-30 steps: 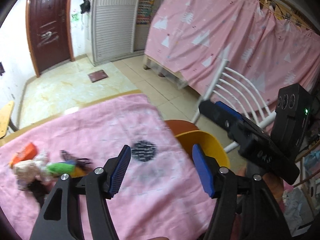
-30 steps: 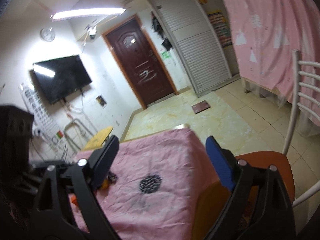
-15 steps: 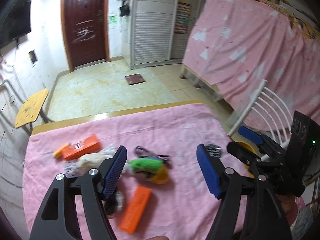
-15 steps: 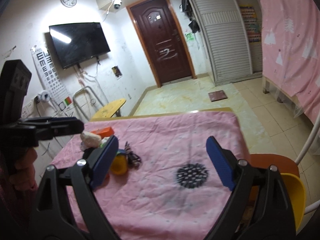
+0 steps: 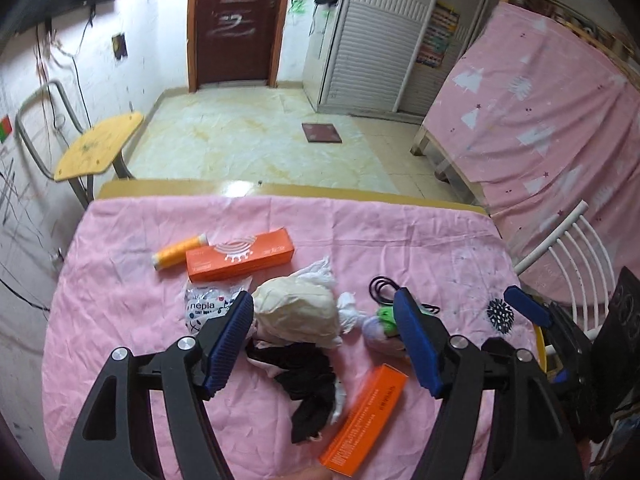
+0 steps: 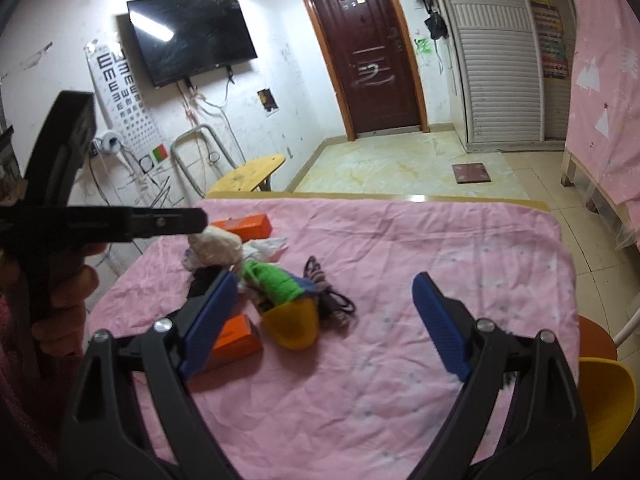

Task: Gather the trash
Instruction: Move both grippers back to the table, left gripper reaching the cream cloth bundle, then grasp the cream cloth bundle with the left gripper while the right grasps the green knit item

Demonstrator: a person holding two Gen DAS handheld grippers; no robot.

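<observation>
Trash lies in a pile on the pink tablecloth [image 5: 132, 240]: a cream wad of cloth [image 5: 296, 310], a black rag [image 5: 308, 380], two orange boxes [image 5: 240, 254] [image 5: 366, 416], an orange thread spool [image 5: 178, 250], a "nepia" tissue pack [image 5: 206, 306] and a green bundle [image 5: 386, 316]. My left gripper [image 5: 324, 340] is open and empty, hovering over the cream wad and black rag. My right gripper [image 6: 320, 320] is open and empty, above the cloth near a yellow cup [image 6: 292, 322], the green bundle [image 6: 276, 280] and a black cord [image 6: 332, 292].
A yellow bin [image 6: 608, 408] sits on an orange-seated white chair [image 5: 568, 240] at the table's right side. A yellow stool [image 5: 96, 148] stands on the floor beyond the table. A pink-draped bed [image 5: 540, 100] is at the right.
Both grippers have swung left from the chair and yellow bin toward the trash pile. The left one now hovers right over the pile. Both stayed open.
</observation>
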